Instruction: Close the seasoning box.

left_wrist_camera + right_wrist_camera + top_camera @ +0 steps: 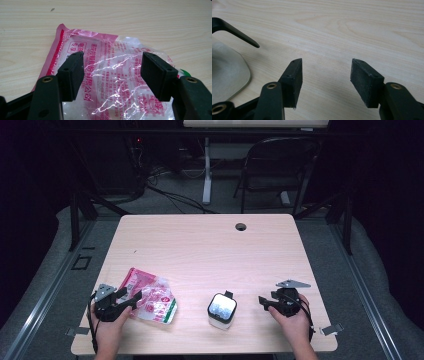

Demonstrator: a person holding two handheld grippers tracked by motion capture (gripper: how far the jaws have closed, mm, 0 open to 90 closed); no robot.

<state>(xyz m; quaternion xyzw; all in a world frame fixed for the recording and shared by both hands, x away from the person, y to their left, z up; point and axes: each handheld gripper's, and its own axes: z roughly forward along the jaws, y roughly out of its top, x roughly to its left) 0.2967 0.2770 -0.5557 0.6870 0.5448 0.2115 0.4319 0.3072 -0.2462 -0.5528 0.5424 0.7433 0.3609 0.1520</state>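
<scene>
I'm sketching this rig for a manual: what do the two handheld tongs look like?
Both the left tongs and the right tongs are black, with two flat rectangular pads on arms fixed by brass-coloured rivets. Each carries a grey three-cornered plate on top and trails a black cable.

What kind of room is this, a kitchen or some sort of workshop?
Probably a lab or recording studio, not a kitchen: a bare wooden table ringed by dark curtains, cables trailing over the floor behind it, and a folding chair by a desk leg.

Beyond the work in hand
Past the tongs, the light wooden surface (210, 250) has a cable hole (241, 226) near its far edge; behind it stands a dark folding chair (277, 167).
</scene>
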